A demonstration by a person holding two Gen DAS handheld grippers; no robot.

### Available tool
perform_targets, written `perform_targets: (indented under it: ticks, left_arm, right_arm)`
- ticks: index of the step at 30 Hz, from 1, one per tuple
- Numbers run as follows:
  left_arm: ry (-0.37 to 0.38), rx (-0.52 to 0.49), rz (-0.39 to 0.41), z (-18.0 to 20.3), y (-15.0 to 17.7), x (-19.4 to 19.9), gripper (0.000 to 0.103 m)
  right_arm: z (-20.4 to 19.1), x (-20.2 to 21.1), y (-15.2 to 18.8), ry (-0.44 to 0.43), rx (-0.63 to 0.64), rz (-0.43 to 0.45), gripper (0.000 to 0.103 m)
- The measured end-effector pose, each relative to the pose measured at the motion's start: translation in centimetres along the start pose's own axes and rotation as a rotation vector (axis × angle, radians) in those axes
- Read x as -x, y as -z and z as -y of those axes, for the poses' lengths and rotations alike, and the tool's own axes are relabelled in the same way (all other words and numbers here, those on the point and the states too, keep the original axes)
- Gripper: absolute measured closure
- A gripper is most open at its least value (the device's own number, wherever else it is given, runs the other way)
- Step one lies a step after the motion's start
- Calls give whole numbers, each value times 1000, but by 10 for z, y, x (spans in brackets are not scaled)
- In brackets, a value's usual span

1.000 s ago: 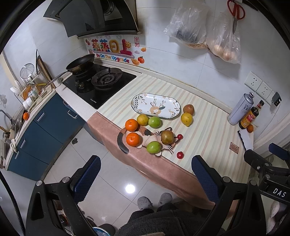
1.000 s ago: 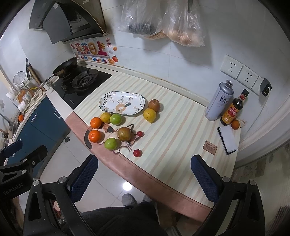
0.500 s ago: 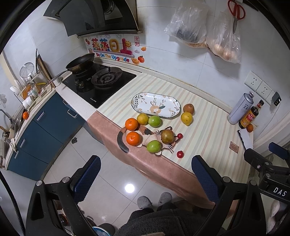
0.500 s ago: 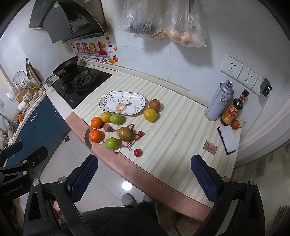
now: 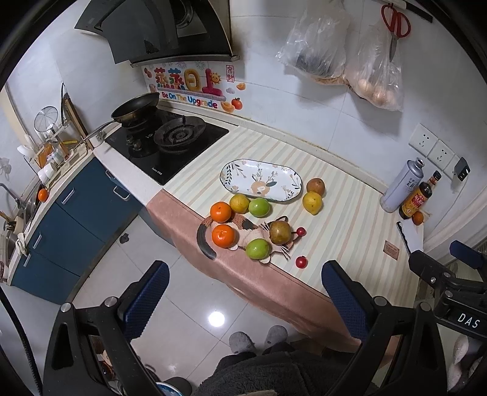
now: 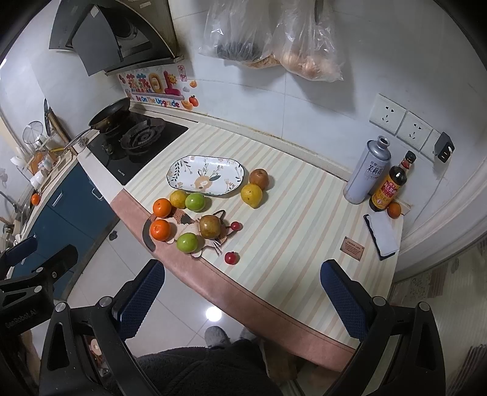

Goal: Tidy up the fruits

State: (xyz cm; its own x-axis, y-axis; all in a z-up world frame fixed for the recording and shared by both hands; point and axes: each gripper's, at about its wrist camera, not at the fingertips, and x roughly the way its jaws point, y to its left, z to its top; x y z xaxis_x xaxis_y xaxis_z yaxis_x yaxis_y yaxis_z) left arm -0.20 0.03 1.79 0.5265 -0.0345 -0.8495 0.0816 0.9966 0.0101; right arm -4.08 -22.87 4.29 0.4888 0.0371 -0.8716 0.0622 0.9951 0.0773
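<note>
While both your grippers hang high with jaws wide open and empty, the fruits [image 5: 258,225] sit far ahead on the tabletop [image 5: 341,213], beside the plate [image 5: 261,180]. Your left gripper [image 5: 243,292] looks nearer.

bare striped counter [image 6: 304,231] between fruit cluster [image 6: 194,219] and bottles [image 6: 377,179].

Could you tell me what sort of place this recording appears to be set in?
Most likely a home kitchen: a gas stove with a frying pan under a range hood, beside a counter carrying fruit and an oval plate.
</note>
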Motion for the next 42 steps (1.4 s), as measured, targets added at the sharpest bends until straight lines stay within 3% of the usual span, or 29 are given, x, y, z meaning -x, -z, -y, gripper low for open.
perform_targets:
  ticks: [36,39,42]
  left_arm:
    - [-14,42,9,12,-2,6,1]
    - [-27,64,23,8,2,-1,1]
    - [-87,90,50,2,-1,-17,1]
  right_arm:
    - [14,1,-6,-57,13,7,0]
    - [18,-8,-9,-88,3,4,0]
    - [21,-27,-12,-126,-5,-3,0]
